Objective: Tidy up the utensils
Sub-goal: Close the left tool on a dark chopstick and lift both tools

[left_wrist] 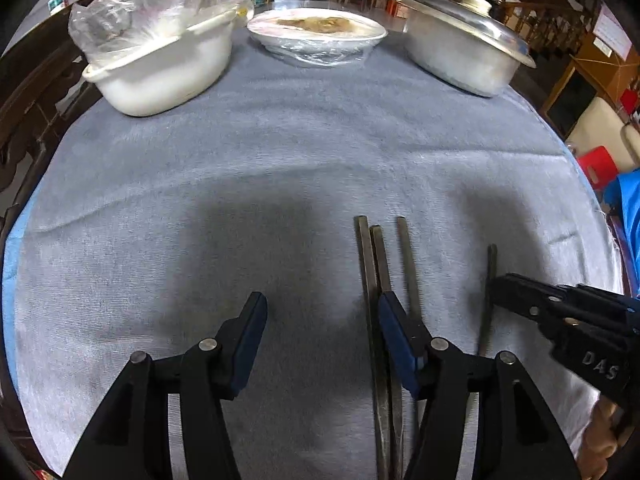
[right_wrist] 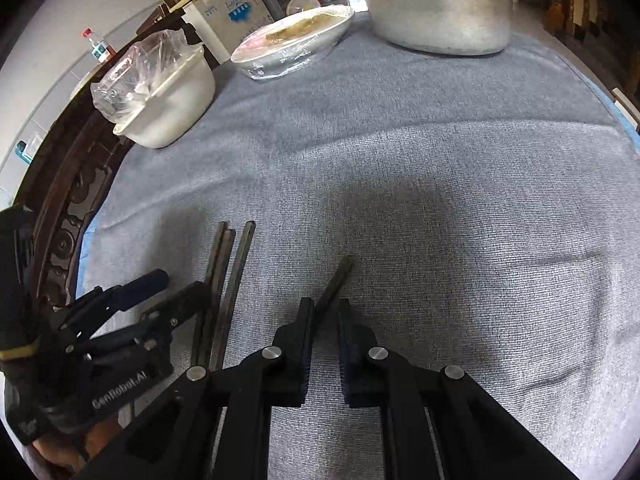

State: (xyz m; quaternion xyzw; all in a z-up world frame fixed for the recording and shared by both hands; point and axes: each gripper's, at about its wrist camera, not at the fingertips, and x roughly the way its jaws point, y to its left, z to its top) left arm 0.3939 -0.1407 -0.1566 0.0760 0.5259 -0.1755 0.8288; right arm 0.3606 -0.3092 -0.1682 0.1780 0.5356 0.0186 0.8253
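Three dark chopsticks (left_wrist: 374, 264) lie side by side on the grey cloth, also in the right wrist view (right_wrist: 226, 272). A fourth chopstick (left_wrist: 490, 276) lies apart to their right. My left gripper (left_wrist: 322, 308) is open and empty, its right finger over the group of three. My right gripper (right_wrist: 325, 312) is narrowly open with its fingers on either side of the fourth chopstick (right_wrist: 338, 280); it shows in the left wrist view (left_wrist: 496, 284) too.
At the far side of the table (left_wrist: 280, 140) stand a white tub (left_wrist: 160, 76) with a plastic bag, a wrapped plate of food (left_wrist: 316, 36) and a lidded metal pot (left_wrist: 460, 52). A dark carved chair back (right_wrist: 72, 220) runs along the left edge.
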